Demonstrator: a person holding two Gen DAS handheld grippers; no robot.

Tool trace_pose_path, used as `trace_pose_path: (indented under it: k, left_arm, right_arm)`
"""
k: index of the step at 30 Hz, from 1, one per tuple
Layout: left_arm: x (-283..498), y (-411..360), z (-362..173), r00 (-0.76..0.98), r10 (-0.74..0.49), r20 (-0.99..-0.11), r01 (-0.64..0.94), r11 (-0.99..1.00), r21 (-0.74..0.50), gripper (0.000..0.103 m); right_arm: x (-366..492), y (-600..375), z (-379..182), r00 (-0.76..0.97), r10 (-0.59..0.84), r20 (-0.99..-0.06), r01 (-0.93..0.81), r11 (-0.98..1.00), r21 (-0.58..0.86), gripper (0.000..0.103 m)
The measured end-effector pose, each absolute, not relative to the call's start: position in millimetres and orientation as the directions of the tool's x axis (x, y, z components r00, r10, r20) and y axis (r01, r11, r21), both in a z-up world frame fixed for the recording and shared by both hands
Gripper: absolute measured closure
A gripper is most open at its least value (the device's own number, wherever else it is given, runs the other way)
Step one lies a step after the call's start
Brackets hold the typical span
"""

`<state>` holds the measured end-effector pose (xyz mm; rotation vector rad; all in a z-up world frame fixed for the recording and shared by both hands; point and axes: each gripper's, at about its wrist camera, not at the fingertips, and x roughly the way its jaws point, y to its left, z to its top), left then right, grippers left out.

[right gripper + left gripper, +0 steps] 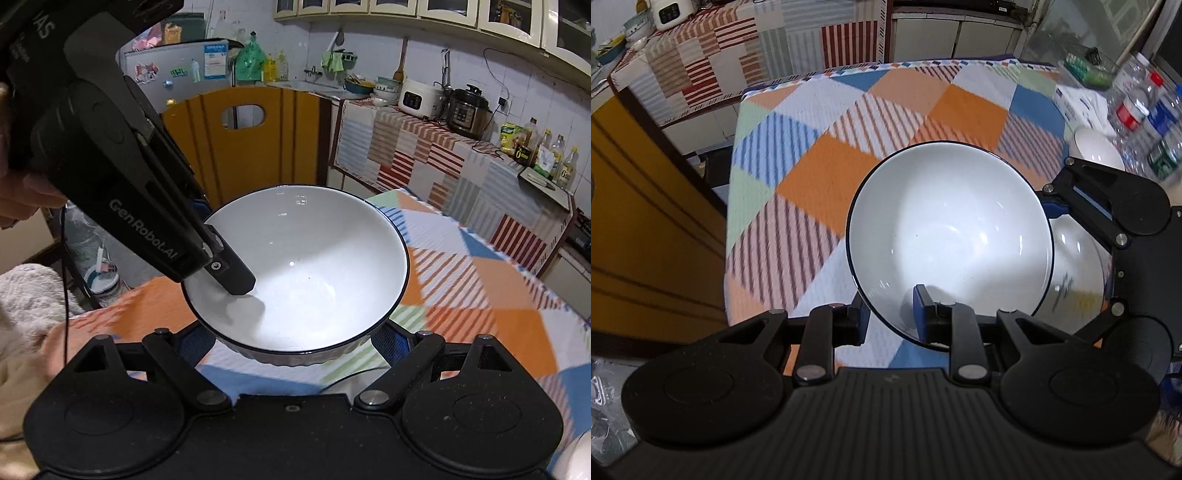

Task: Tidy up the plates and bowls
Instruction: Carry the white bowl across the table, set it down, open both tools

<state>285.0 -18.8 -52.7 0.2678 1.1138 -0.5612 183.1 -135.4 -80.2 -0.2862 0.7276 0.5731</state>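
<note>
The left tongs (892,314) pinch the near rim of a white bowl (949,236) with a thin dark edge — one blue pad (921,314) lies inside against the wall, the other sits outside under the rim. The bowl hangs tilted, clear of the checked cloth of the tabletop (827,177).

From the right wrist view the right tongs (295,345) stand wide on either side of the same bowl (314,266), their blue pads at its ribbed outer wall low down; whether they press on it or only flank it I cannot tell. The left tongs (236,280) reach in from the upper left, one black finger inside the bowl, a hand (22,195) behind them.

Just beyond the right tongs' arm in the left wrist view lies a second white dish (1078,266), partly hidden beneath the held bowl. Farther right sits a small white bowl (1097,147), near a cluster of plastic bottles (1145,107) — blurred. Past the far edge stands a counter with a rice cooker (421,98).
</note>
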Motion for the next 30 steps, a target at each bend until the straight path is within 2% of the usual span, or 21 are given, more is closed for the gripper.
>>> trace_pose_path:
  k: [11, 19, 30]
  left_arm:
    - [361, -105, -81, 0.337, -0.31, -0.889, 0.553, 0.83, -0.08, 0.08]
    - [387, -160, -113, 0.366, -0.326, -0.872, 0.569, 0.82, -0.068, 0.08]
    - [399, -178, -157, 0.325, -0.332, -0.886, 0.545, 0.831, -0.111, 0.08]
  right_arm:
    - [258, -189, -90, 0.606, 0.259, -0.752, -0.482, 0.872, -0.089, 0.01]
    - [295, -243, -126, 0.582, 0.219, -0.783, -0.315, 0.948, 0.032, 0.01]
    - [316, -274, -163, 0.516, 0.231, -0.825, -0.279, 0.956, 0.093, 0.01]
